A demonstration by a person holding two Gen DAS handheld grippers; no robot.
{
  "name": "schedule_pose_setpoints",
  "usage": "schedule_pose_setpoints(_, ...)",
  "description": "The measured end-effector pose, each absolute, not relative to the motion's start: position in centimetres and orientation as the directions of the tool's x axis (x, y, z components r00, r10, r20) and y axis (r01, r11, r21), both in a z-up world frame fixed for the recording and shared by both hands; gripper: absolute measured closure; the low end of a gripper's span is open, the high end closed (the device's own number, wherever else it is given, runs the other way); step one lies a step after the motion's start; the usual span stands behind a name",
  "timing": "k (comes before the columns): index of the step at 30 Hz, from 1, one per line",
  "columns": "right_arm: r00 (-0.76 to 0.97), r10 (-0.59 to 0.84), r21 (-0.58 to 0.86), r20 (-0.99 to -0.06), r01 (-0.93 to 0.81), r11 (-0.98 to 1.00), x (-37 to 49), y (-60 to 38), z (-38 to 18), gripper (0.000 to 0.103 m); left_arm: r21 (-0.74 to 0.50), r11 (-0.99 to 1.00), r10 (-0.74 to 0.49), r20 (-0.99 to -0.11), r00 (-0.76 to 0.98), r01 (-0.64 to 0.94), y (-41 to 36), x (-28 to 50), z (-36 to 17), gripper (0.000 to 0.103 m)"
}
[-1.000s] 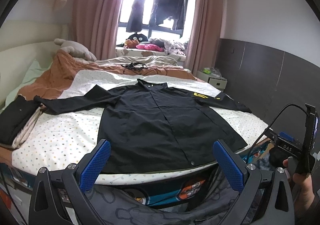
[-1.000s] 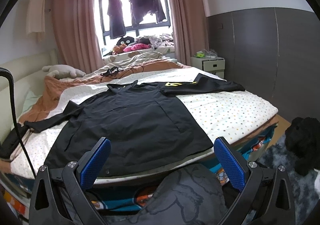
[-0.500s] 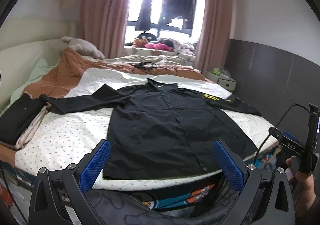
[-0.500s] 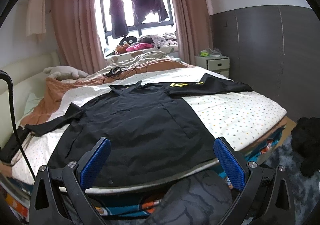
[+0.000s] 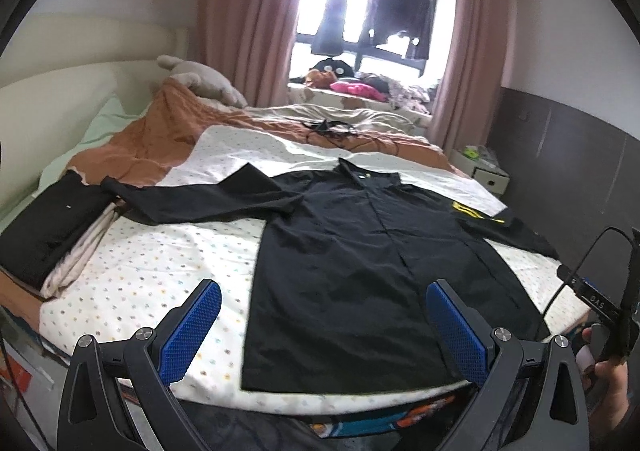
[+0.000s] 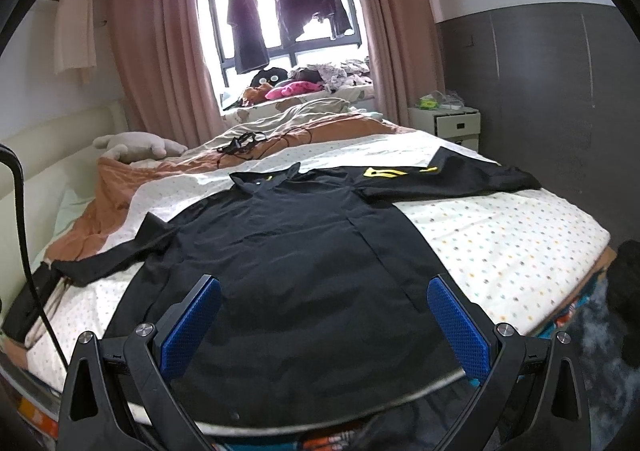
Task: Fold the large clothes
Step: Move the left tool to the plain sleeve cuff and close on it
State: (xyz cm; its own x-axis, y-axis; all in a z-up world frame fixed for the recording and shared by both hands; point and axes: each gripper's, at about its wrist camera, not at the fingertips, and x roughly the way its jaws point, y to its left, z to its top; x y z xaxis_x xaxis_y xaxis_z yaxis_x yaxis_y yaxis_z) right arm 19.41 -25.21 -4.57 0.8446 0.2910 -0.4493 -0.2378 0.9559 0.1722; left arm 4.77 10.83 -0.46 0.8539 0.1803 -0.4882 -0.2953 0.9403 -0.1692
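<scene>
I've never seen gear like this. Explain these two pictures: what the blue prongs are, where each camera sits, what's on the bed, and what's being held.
There is no robot here. A person holds a two-finger gripper in each hand, and each gripper carries a wide-angle camera looking forward along its fingers. The blue prongs are those fingers' pads. One picture comes from the left gripper, the other from the right gripper. Both are open and hold nothing. On the bed a black shirt lies flat, sleeves spread to both sides. A folded dark pile sits at the bed's left edge. At the right edge of the left picture, the person's hand grips the other gripper's handle.
</scene>
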Motion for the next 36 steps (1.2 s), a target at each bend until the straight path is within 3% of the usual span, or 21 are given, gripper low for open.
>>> schedule_pose_setpoints(16,0.794,0.366,0.203,-0.486,-0.305,0.93,27.2,-18.6,-5.2,0.0,-0.195,0.873,0.264,-0.58,0.77,-0.447,18.3,10.1,-1.4,0.001)
schedule_pose_setpoints(36,0.677,0.504,0.226,-0.537,-0.46,0.859,36.9,-6.7,-5.3,0.0,-0.213,0.769,0.375,-0.613,0.696,-0.602,31.9,15.7,-3.3,0.003)
